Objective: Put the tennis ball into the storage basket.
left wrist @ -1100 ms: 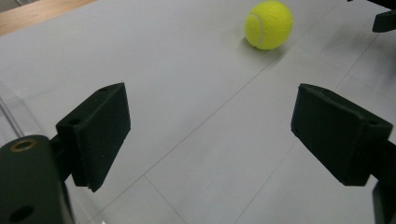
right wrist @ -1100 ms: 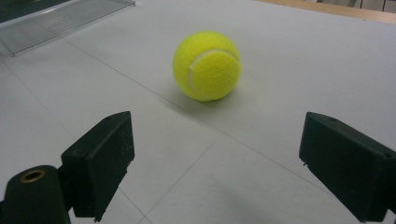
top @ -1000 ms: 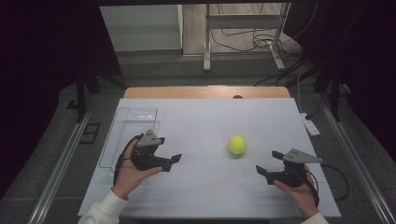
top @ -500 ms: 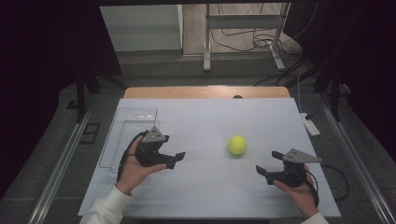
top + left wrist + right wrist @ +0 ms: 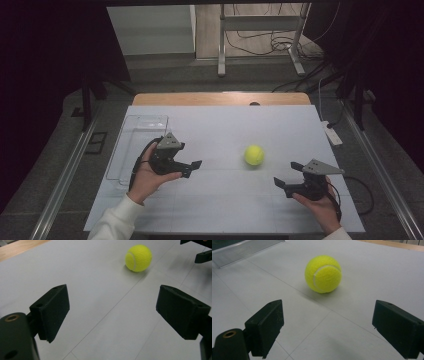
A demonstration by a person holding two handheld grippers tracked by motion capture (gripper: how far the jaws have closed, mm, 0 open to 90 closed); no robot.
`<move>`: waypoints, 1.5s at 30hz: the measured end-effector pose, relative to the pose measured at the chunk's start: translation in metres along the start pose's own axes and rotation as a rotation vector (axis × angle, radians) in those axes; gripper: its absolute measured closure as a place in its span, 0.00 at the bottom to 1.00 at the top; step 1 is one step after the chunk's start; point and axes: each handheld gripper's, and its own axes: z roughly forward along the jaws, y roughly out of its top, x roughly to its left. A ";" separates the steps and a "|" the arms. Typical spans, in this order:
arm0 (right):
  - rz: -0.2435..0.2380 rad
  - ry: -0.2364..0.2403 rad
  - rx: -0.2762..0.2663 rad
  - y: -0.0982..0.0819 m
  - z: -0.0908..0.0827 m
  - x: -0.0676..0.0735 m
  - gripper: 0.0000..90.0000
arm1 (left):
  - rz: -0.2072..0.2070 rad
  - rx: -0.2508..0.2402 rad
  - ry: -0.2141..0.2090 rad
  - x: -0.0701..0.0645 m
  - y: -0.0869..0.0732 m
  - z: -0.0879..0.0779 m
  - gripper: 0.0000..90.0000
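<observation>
Between wide-open left gripper and right gripper: fuzzy yellow-green tennis ball.

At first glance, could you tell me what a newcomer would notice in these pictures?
The bright yellow tennis ball stands out, alone on the pale table. The left gripper and the right gripper flank it, both open and pointing inward. A clear tray lies at the table's left edge.

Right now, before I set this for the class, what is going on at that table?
A person holds a two-jaw gripper in each hand over a white table. The left gripper and the right gripper both point towards a yellow tennis ball lying free between them. Both stand open with nothing between the jaws, and neither touches the ball. A clear plastic tray sits at the table's left edge, beside the left hand.
</observation>
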 end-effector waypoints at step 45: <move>0.000 0.000 0.009 -0.001 0.001 0.000 0.12 | 0.046 0.046 -0.059 -0.008 0.026 0.033 0.14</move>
